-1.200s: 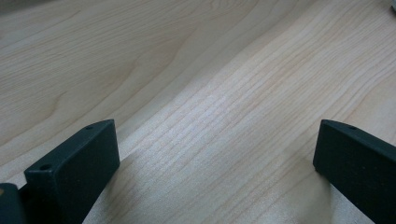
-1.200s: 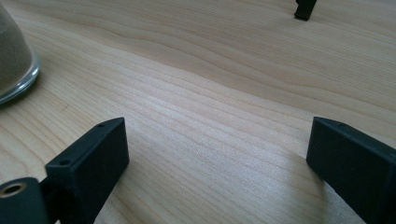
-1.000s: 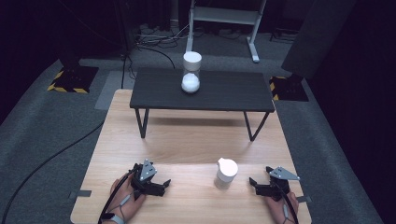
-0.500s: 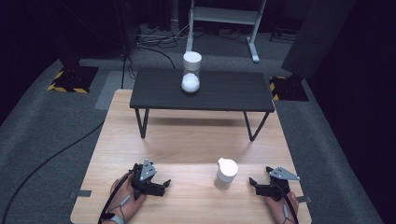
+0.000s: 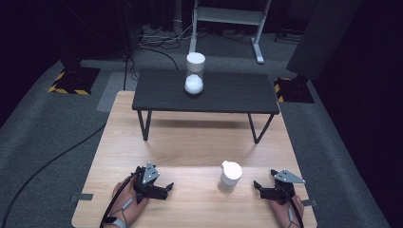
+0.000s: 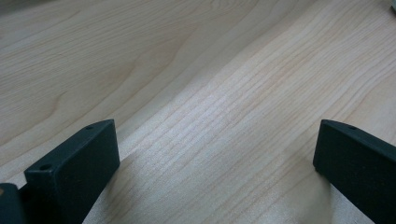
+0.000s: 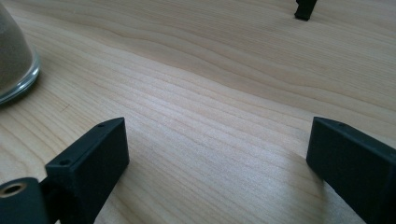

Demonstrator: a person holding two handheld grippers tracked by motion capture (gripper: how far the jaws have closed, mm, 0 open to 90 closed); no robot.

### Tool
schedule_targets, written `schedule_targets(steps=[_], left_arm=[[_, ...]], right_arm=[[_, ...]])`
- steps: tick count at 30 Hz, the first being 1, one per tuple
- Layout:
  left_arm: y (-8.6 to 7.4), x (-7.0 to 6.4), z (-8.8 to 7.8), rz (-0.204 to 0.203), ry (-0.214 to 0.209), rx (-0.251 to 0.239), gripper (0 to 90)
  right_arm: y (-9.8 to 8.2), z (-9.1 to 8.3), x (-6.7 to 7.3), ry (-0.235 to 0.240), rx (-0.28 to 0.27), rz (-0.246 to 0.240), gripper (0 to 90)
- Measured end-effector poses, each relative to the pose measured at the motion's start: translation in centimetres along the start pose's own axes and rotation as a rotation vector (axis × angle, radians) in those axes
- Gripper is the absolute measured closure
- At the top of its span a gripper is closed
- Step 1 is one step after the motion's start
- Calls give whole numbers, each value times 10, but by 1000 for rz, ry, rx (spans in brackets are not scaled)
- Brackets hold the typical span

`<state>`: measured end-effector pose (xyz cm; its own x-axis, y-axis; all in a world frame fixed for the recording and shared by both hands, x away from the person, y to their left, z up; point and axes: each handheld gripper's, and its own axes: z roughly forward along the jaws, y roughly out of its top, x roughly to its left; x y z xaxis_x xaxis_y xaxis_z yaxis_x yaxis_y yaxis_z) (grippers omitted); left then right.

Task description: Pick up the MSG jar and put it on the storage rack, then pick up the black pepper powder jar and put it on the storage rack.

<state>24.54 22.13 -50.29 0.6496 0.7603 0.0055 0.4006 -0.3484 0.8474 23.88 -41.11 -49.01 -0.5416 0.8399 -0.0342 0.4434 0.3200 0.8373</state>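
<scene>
Honestly nothing has moved since a second ago: both my hands are parked at the near edge of the wooden table point(image 5: 190, 137) exactly where they were, and the small white-lidded jar point(image 5: 230, 176) sits in the same spot, so I'd say the work hasn't really started yet. Using that jar as the landmark: my right gripper point(image 5: 260, 186) rests on the wood just to its right, pointed toward it but not touching, and my left gripper point(image 5: 166, 186) is well off to its left, also aimed inward. Both sets of jaws are spread wide with only bare wood grain between them, holding nothing. In the right gripper view the jar's glass base point(image 7: 16, 60) sits off to the left of my jaws, so I'd need to swing over to line up. Far beyond the jar, a taller white-capped container point(image 5: 195, 73) stands on the low black table point(image 5: 237, 92).
</scene>
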Motion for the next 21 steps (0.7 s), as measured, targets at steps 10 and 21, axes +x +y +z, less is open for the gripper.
schedule_targets(steps=[10,21], left_arm=[[0,0,0,-1,0,-1,0],[0,0,0,-1,0,-1,1]], right_arm=[[0,0,0,2,1,1,52],[4,0,1,1,11,-26,46]])
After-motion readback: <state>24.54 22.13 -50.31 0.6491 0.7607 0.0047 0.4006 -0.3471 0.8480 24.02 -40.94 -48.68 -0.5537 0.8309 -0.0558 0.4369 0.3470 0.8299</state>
